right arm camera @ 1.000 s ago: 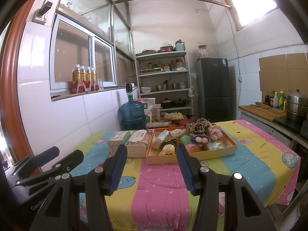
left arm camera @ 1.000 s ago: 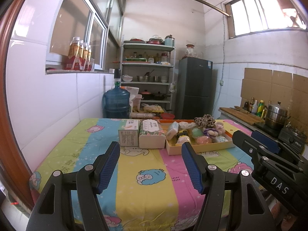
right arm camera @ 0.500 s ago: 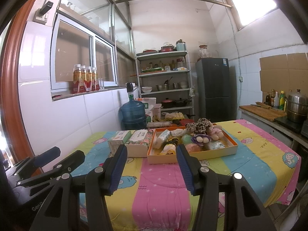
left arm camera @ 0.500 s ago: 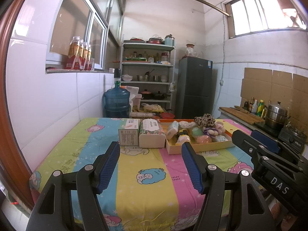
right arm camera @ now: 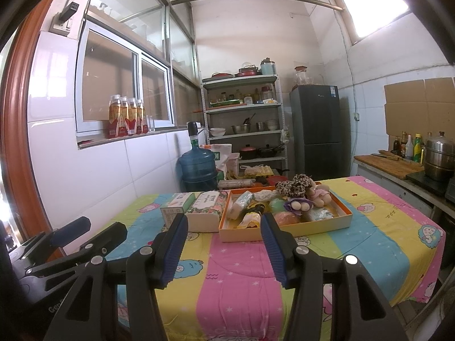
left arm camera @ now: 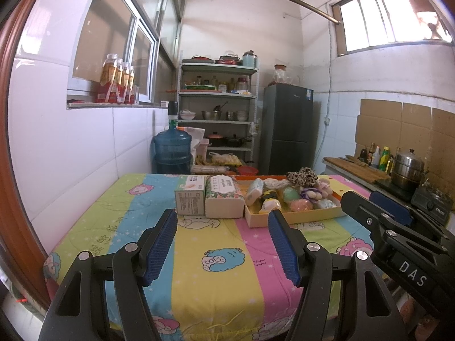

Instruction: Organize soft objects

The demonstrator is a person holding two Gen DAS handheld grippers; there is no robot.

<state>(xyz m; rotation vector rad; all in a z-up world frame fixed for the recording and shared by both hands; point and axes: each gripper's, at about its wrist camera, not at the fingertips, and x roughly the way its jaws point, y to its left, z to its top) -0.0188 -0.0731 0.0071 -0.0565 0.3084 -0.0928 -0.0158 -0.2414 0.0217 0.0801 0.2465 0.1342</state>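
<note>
An orange tray (left arm camera: 295, 219) (right arm camera: 287, 231) sits at the far side of the table, holding several soft items: a leopard-print plush (right arm camera: 295, 183), sponges, a small doll and tissue packs. Left of it stand a soft tissue pack (left arm camera: 223, 199) (right arm camera: 206, 209) and a small carton (left arm camera: 190, 197) (right arm camera: 176, 207). My left gripper (left arm camera: 223, 244) is open and empty above the near part of the table. My right gripper (right arm camera: 224, 245) is open and empty, nearer the tray. The right gripper also shows in the left wrist view (left arm camera: 378, 207); the left gripper shows in the right wrist view (right arm camera: 93, 230).
The table wears a striped cartoon cloth (left arm camera: 216, 258). A tiled wall runs along the left. Behind the table are a water jug (left arm camera: 172, 153), a metal shelf (left arm camera: 219, 113) and a fridge (left arm camera: 287, 128). A counter with a steel pot (left arm camera: 409, 170) is at the right.
The right gripper has moved slightly forward toward the tray. The left gripper has barely moved.
</note>
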